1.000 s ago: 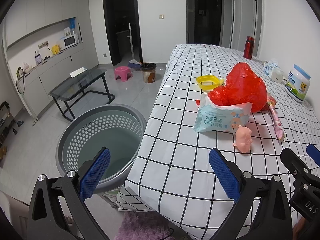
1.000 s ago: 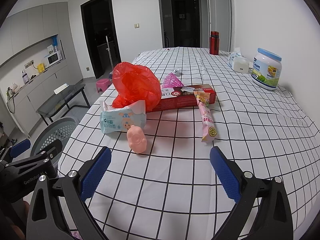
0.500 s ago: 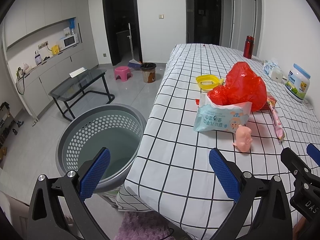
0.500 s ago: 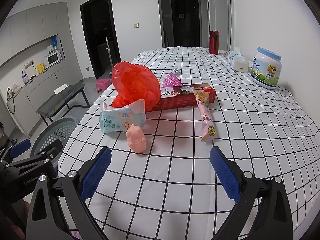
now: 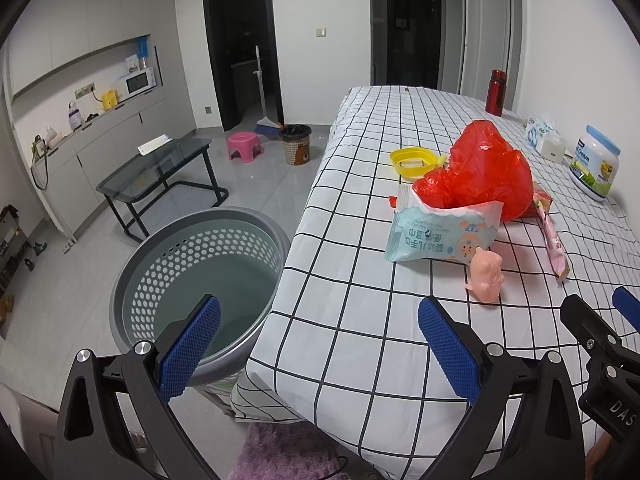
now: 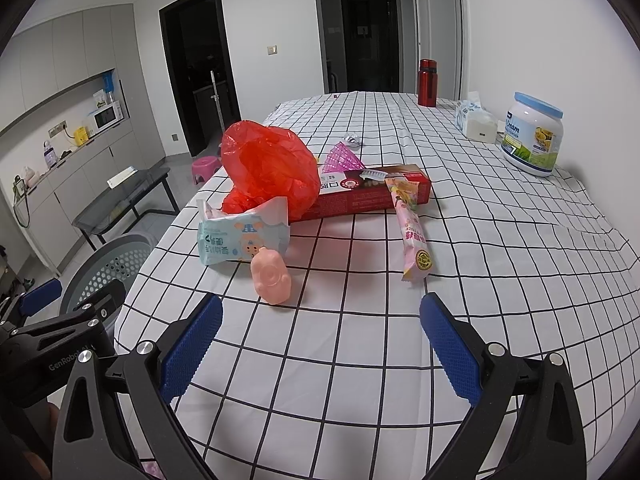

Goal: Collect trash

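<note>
A long table under a white black-grid tablecloth [image 6: 360, 360] is occupying a room with grey floor tiles, grey wall cabinets at 9 o'clock and dark doorways at 12 o'clock. A grey perforated laundry basket [image 5: 192, 248] is standing on the floor just beside the table's near left corner; a glass side table [image 5: 160, 164], a pink stool [image 5: 244, 144] and a small brown bin [image 5: 296, 148] are sitting farther back. The left gripper [image 5: 318, 344] is hovering over the table edge with jaws spread wide and holding nothing; one blue pad is overlapping the basket opening. The right gripper [image 6: 320, 344] is hovering above the cloth, likewise spread and empty. The trash is lying clustered at 12 o'clock of the right gripper. A crumpled red plastic bag [image 6: 272, 168] is resting against a red carton [image 6: 368, 196], whose long axis is running 9 to 3 o'clock. A light-blue wipes packet [image 6: 240, 240] is leaning on the bag, its long axis also crosswise. A pink snack wrapper [image 6: 412, 236] is pointing from 12 toward 6 o'clock, its top end lying on the carton. A pink pig toy [image 6: 272, 276] is standing just beside the packet. A yellow funnel [image 5: 412, 160], a red bottle [image 6: 427, 82], a tissue pack [image 6: 476, 120] and a milk-powder jar [image 6: 532, 136] are sitting farther along.
</note>
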The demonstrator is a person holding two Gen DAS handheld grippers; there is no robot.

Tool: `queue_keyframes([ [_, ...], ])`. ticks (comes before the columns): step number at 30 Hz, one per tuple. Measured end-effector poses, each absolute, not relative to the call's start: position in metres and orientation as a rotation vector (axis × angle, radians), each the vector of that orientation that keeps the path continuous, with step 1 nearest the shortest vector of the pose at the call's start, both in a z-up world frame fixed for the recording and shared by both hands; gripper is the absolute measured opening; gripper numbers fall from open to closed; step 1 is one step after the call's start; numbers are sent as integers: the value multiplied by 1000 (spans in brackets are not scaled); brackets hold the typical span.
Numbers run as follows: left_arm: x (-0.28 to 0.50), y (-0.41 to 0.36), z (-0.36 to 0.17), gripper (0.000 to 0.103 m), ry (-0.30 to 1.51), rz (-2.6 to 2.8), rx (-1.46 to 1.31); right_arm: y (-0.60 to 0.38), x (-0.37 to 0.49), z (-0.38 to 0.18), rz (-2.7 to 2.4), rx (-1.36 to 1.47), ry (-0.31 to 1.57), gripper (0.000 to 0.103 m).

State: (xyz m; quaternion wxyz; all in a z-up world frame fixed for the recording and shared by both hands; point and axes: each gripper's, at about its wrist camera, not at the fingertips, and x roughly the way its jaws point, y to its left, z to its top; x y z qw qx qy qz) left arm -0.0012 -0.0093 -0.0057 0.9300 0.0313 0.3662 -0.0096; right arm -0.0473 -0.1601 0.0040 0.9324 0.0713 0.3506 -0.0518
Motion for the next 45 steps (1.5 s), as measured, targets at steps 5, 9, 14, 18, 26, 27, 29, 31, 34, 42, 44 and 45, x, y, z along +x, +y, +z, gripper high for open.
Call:
queue_keyframes([
  [5, -1, -10, -7, 97, 753, -21, 67, -160, -47, 3, -106, 148, 718, 94],
  [9, 0, -12, -9, 97, 755, -20, 70, -162, -47, 1, -101, 152, 722, 94],
  [14, 1, -15, -12, 97, 766, -27, 77, -173, -49, -6, -101, 162, 733, 94],
  [18, 4, -23, -14, 97, 772, -39, 84, -192, -51, -11, -125, 172, 749, 94],
  [26, 19, -52, -9, 97, 778, -72, 118, -236, -37, -3, -159, 153, 767, 94],
  [27, 22, -56, -6, 97, 776, -75, 117, -240, -34, -1, -157, 145, 766, 94],
  [29, 29, -63, 3, 97, 767, -83, 113, -250, -23, 7, -147, 126, 768, 94],
  [31, 36, -69, 12, 97, 756, -89, 112, -259, -12, 15, -136, 115, 772, 94],
  [34, 45, -78, 33, 97, 723, -93, 115, -268, 2, 30, -118, 105, 765, 94],
  [42, 62, -95, 31, 97, 743, -62, 119, -279, 41, 18, -78, 115, 818, 94],
  [44, 64, -98, 14, 97, 788, -53, 126, -279, 52, 0, -74, 121, 861, 94],
  [45, 65, -99, 8, 97, 800, -52, 123, -278, 56, -7, -76, 120, 874, 94],
])
